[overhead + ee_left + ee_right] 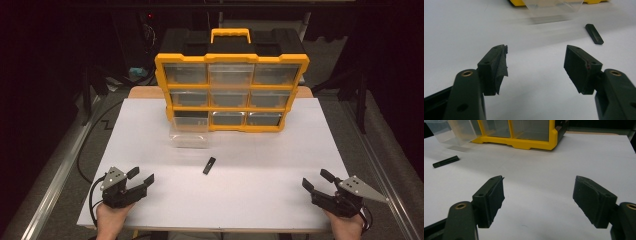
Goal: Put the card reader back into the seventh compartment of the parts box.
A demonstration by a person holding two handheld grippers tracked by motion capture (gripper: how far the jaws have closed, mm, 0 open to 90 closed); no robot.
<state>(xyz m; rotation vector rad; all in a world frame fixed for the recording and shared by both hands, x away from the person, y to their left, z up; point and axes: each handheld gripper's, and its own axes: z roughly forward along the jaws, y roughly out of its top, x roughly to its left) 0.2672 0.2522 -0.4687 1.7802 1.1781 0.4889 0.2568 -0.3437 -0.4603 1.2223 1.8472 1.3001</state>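
1. White tabletop (260, 200) spreads under dim surroundings, with dark floor and metal rails at either side.
2. At the near left corner, the left gripper (140, 176) rests low over the table in the person's left hand (111, 216). Its jaws stand wide apart with nothing between them, as the left gripper view also shows.
3. Ahead of it, a clear plastic drawer (189, 135) sits pulled out onto the table, just in front of the empty bottom-left slot of the yellow parts organizer (231, 92).
4. Near the table's middle lies a small black bar (209, 165), the likely thing to be picked up. It lies forward and to the right of the left gripper, and forward and to the left of the right gripper. Its long axis runs mostly away from the person, tilted slightly rightward at the far end.
5. Judged from the high view, the bar is nearer the left gripper, though well apart from both.
6. At the near right corner, the right gripper (316, 179) also stands released, jaws spread and empty.
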